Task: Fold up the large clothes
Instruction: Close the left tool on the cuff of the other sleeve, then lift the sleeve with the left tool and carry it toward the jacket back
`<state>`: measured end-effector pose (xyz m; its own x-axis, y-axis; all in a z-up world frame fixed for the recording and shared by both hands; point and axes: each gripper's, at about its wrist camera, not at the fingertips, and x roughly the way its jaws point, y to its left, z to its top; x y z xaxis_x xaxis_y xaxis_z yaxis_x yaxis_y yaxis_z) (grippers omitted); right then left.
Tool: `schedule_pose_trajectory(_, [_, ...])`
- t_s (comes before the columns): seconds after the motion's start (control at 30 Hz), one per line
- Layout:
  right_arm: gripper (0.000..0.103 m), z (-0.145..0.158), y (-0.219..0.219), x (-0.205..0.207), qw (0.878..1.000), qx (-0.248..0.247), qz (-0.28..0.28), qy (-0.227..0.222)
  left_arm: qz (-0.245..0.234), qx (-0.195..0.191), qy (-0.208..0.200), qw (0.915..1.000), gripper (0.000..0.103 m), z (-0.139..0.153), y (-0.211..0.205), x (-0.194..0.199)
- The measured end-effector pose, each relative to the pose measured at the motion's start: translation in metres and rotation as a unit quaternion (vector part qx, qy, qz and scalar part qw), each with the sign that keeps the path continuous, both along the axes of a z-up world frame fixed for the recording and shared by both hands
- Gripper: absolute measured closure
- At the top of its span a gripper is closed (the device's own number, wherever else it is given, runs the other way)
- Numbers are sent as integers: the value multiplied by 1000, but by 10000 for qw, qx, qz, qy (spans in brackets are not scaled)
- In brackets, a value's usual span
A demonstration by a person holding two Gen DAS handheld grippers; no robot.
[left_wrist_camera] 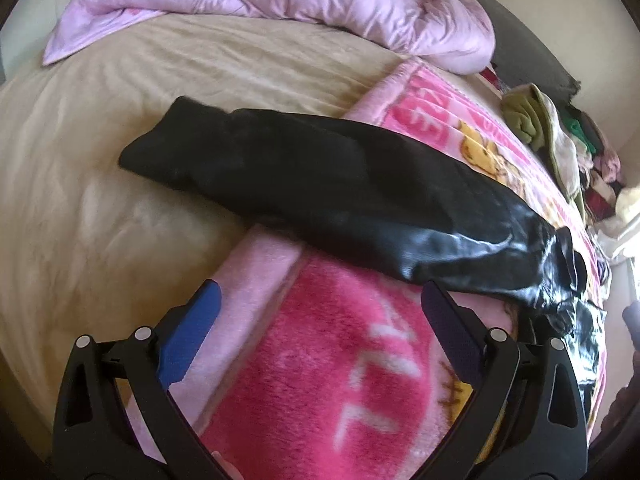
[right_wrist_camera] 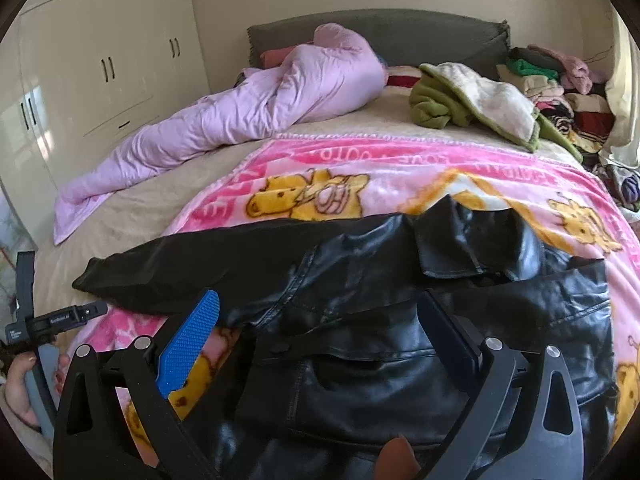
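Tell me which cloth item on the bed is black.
The leather jacket, spread across the pink cartoon blanket nearest both grippers. The quilt is lilac; the bunched blanket is green and cream.

pink blanket (right_wrist_camera: 400, 168), lilac duvet (right_wrist_camera: 224, 120), wardrobe (right_wrist_camera: 100, 60)

Both wrist views low over jacket (left_wrist_camera: 320, 184)

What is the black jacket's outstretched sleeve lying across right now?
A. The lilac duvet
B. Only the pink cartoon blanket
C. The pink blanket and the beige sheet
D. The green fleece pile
C: the black jacket sleeve crosses from the pink blanket onto the beige sheet.
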<state>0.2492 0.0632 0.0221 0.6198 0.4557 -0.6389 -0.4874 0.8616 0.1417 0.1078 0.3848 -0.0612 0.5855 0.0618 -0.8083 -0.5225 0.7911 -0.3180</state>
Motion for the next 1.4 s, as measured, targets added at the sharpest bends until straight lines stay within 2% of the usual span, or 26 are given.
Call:
schedule_pose_trajectory(0.43, [4, -18, 34, -2, 9992, -185, 350, 105, 549, -507, -93, 9972, 9, -22, 42, -19])
schedule_pose_trajectory(0.53, [4, -21, 33, 0, 9992, -149, 328, 173, 711, -740, -252, 9944, 9, -28, 50, -20])
schedule_pose_trajectory(0.8, [4, -29, 24, 1, 9992, -79, 257, 312, 1243, -1059, -600, 9848, 9, -31, 69, -12])
schedule_pose_trajectory(0.87, [4, -29, 20, 0, 9991, -64, 255, 326, 1332, -1031, -616, 9838, 17, -29, 73, -6])
schedule_pose_trajectory(0.9, [4, -29, 18, -1, 9991, -56, 256, 331, 1366, -1021, -634, 9833, 34, -28, 75, -4])
schedule_pose_trajectory(0.93, [4, -29, 16, -1, 9991, -58, 249, 333, 1398, -1026, -656, 9827, 57, -27, 78, 0])
schedule_pose_trajectory(1.03, [4, -27, 7, -3, 9993, -62, 208, 311, 1383, -1113, -677, 9818, 80, -25, 83, 9])
schedule_pose_trajectory(1.1, [4, -25, -2, -4, 9994, -64, 168, 294, 1367, -994, -758, 9827, 94, -15, 81, 12])
schedule_pose_trajectory(1.23, [4, -20, -22, -6, 9996, -5, 42, 261, 1215, -668, -1045, 9848, 101, 19, 71, 13])
schedule_pose_trajectory(1.4, [4, -20, -54, -2, 9982, 261, -190, 498, 965, -273, -1450, 9843, 102, 69, 49, 12])
